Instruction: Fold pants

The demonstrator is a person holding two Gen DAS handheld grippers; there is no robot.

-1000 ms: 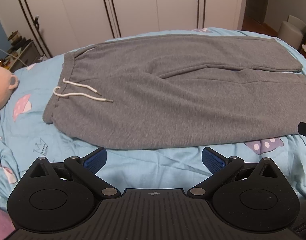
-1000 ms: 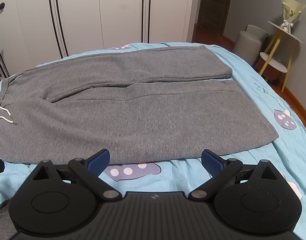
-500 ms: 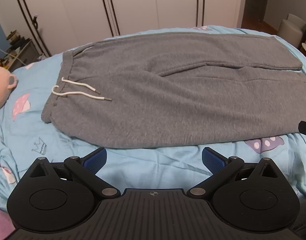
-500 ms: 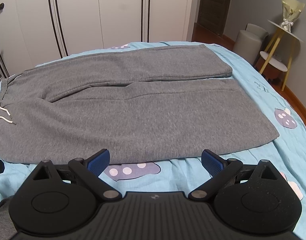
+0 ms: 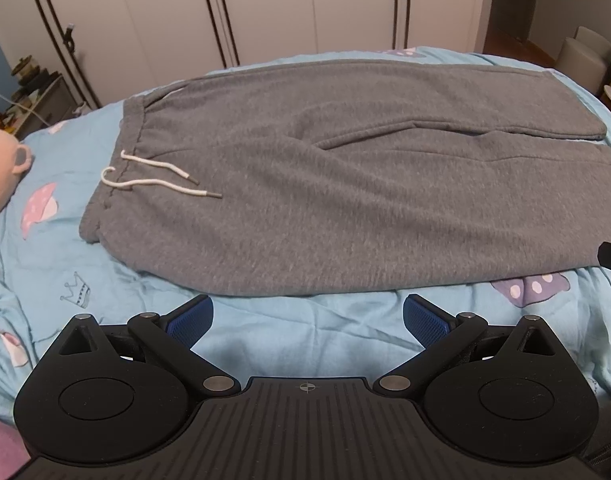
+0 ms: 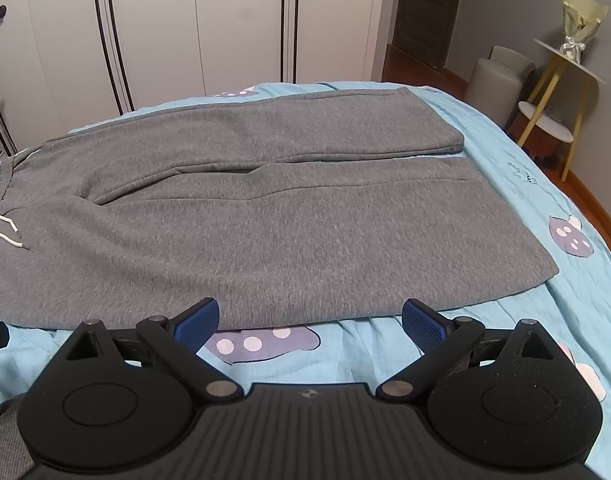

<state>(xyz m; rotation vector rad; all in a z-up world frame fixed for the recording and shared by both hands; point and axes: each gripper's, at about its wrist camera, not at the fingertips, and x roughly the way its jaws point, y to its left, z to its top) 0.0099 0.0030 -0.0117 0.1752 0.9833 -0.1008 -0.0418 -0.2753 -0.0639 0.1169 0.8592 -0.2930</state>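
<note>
The grey pants are lying flat on the light blue bedsheet, with the long axis running across both views from side to side. The waistband is pointing toward the left end of the pants, and the white drawstring is resting on the fabric just beside the waistband. The two leg cuffs are pointing toward the right end of the pants; the far leg is lying next to the near leg, and a slit of a gap is showing between them near the crotch. The left gripper is hovering over bare sheet just short of the near long edge of the pants, closer to the waistband half; its blue pads are standing wide apart and holding nothing. The right gripper is hovering at the same near edge of the pants, closer to the cuff half; its jaws are likewise spread wide and empty, and the near hem of the pants is lying just beyond the fingertips. Neither gripper is touching the pants. White wardrobe doors are standing beyond the far edge of the pants.
</note>
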